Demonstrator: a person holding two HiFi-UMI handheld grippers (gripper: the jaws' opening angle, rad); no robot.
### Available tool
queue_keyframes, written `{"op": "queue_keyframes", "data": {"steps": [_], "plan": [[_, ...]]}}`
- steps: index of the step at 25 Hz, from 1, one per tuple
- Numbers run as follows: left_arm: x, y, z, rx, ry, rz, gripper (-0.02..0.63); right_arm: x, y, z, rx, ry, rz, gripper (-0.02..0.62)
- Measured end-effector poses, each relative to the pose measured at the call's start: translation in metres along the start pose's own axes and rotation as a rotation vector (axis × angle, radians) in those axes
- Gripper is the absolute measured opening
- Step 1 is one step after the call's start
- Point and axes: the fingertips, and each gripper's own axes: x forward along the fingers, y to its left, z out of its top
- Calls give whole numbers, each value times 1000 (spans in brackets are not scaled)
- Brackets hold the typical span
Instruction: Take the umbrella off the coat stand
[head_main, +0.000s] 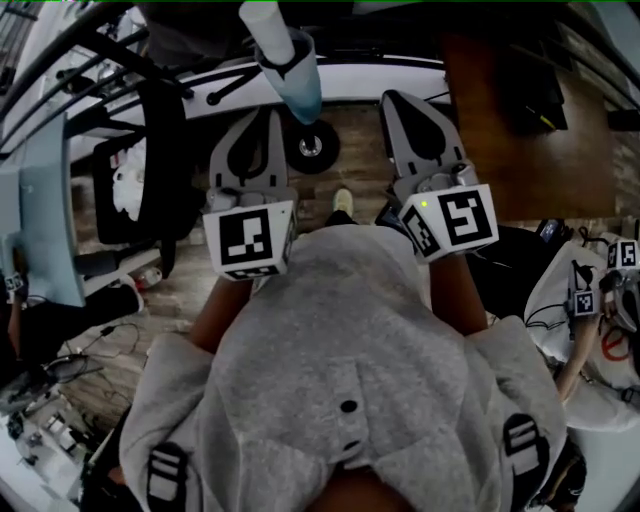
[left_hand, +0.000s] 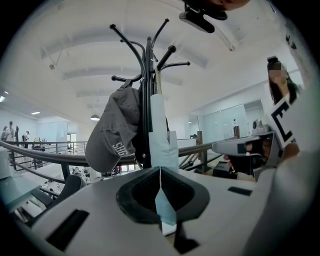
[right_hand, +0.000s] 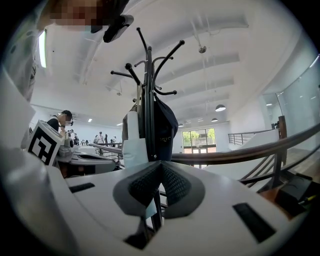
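Left gripper view, my left gripper (left_hand: 160, 168) and right gripper (right_hand: 161, 162) both closed, empty, umbrella (left_hand: 159, 131) hanging on coat stand (left_hand: 146, 75) ahead.

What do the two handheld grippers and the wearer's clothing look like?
The left gripper and right gripper: pale grey shells, dark textured pads in a teardrop recess. Each carries a white cube with black square markers; the right one shows a green light. Worn: grey fleece top.

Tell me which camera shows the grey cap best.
Left gripper view: the cap hangs in full on the coat stand. The right gripper view shows only a dark part behind the stand; the head view, nothing clear.
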Motion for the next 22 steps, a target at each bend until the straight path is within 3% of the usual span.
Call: {"op": "queue_keyframes", "data": {"steps": [3,11,22], "plan": [[4,-6,-5,-20,13,-34,34,1,-5,-2,1,1,4,9],[26,-16,-20,-73,39,-104,289,6,-19,-1,6,-11,23,9],[57,-28,-30,-56,55,-116,428,17,-37,1,12,-13,67,9]]}}
